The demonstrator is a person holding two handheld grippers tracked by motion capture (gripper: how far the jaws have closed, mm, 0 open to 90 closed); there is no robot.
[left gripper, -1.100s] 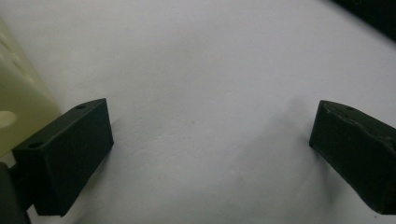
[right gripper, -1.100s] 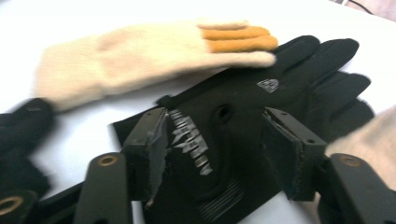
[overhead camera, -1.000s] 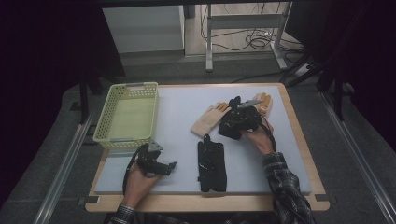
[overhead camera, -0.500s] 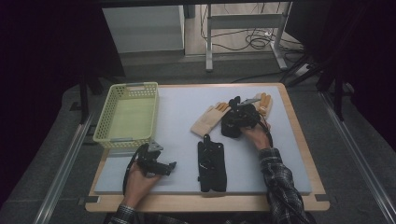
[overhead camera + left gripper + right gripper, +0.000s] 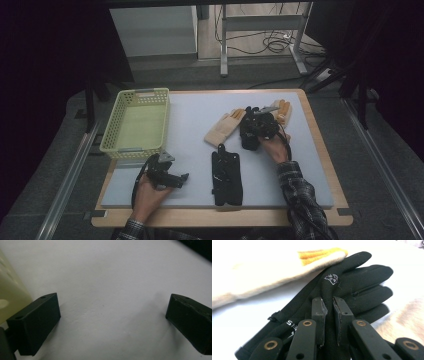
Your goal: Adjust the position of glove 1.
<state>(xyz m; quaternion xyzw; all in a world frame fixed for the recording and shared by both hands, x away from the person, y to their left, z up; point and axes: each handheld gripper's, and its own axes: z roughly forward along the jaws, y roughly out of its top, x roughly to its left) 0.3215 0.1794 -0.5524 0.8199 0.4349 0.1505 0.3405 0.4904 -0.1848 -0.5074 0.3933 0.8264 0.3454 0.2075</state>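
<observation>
White tabletop (image 5: 190, 125) | my right gripper (image 5: 330, 307), jaws just closing, pinches black glove (image 5: 352, 287) fabric between its tips | cream glove (image 5: 262, 275) just beyond | lift slowly, keep the pinch | left gripper (image 5: 110, 315) wide, empty.

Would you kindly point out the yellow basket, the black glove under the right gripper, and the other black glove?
yellow basket (image 5: 131, 148), high view, near rim.
pinched black glove (image 5: 352, 282), right gripper view, its fingers.
other black glove (image 5: 226, 172), high view, its middle.
</observation>
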